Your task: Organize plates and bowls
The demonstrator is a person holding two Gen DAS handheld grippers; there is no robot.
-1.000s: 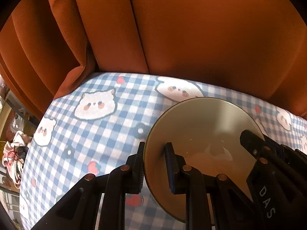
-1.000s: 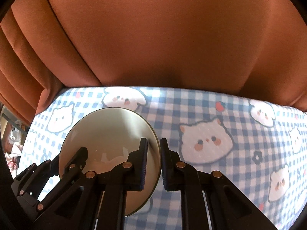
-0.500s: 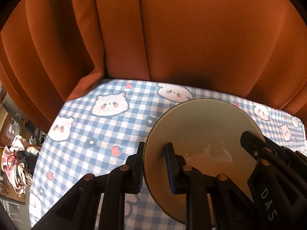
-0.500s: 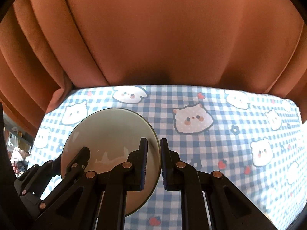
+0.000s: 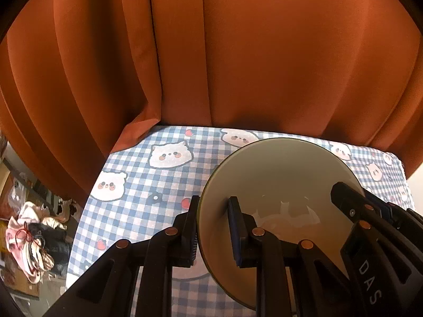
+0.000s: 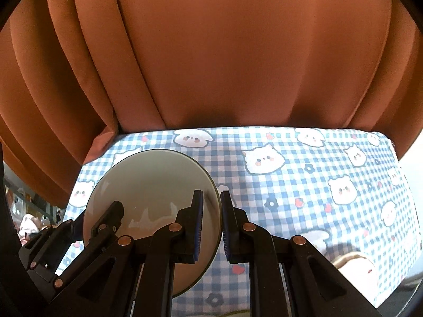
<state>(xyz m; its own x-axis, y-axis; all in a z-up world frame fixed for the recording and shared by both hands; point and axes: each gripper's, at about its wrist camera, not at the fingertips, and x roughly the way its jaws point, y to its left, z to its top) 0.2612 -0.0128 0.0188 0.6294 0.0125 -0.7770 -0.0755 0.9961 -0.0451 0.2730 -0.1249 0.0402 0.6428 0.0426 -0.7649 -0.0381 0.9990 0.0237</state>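
Note:
A pale green bowl [image 5: 280, 179] is held in the air above the checked tablecloth [image 5: 148, 185]. My left gripper [image 5: 214, 227] is shut on its left rim, one finger inside and one outside. My right gripper [image 6: 211, 222] is shut on the bowl's [image 6: 153, 182] right rim the same way. Each gripper shows in the other's view: the right one at the bowl's right side [image 5: 370, 219], the left one at the lower left [image 6: 105, 222]. The bowl looks empty, with bright reflections in its bottom.
An orange curtain [image 6: 238, 52] hangs along the table's far edge. The blue-and-white cloth with bear faces [image 6: 317, 174] spreads to the right. A pale rounded object [image 6: 354, 266] lies at the lower right, partly seen. Clutter sits on the floor at left [image 5: 29, 237].
Both grippers have pulled back and risen with the bowl between them; more of the table and curtain shows now. The grip on the bowl has not changed.

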